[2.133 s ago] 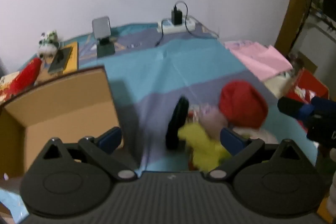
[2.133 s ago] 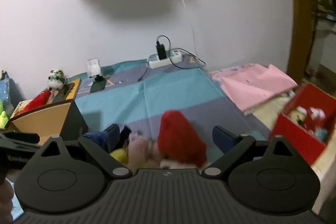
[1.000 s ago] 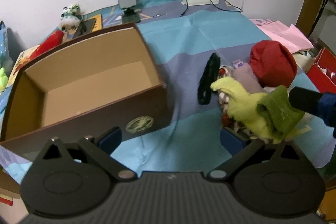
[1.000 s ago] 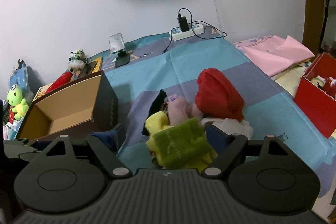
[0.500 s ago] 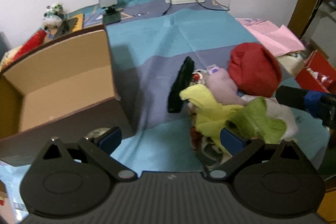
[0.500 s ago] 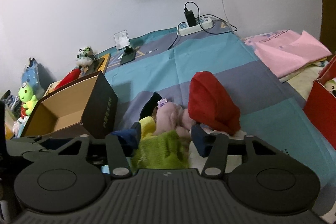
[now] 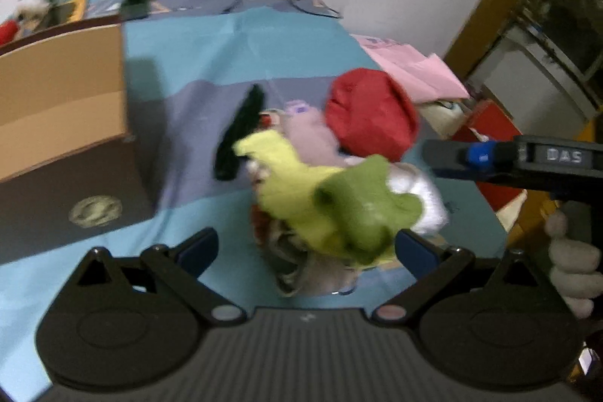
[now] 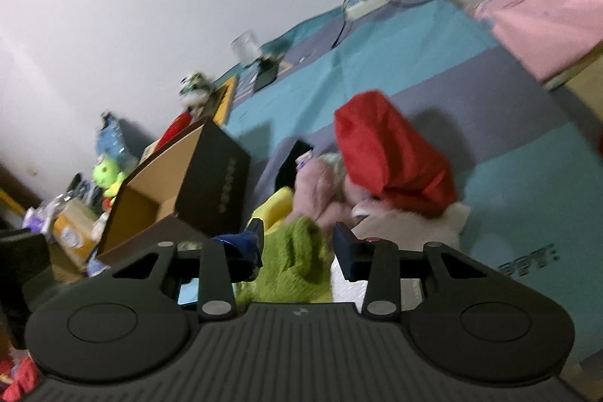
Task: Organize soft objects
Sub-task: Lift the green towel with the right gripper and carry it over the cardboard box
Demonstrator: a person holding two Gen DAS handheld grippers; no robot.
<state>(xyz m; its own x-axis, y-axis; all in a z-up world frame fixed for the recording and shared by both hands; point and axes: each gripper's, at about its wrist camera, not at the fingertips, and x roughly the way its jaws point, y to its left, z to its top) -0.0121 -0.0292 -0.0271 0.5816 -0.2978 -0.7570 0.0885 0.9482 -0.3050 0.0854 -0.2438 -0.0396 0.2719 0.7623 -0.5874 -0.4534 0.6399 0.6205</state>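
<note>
Near the bed's front edge, right tool (image 8: 297, 243) has just been closing on green cloth (image 8: 297, 262) atop the pile, pads now pinching it. Left tool (image 7: 305, 247) spread, empty. Suggest lifting straight up so the yellow cloth (image 7: 275, 157) stays, then over to the cardboard box (image 8: 169, 198).

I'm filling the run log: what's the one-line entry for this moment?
right tongs: closing on green cloth | left tongs: open, empty, over pile | box: open, no soft items visible inside | red cloth: on pile
</note>
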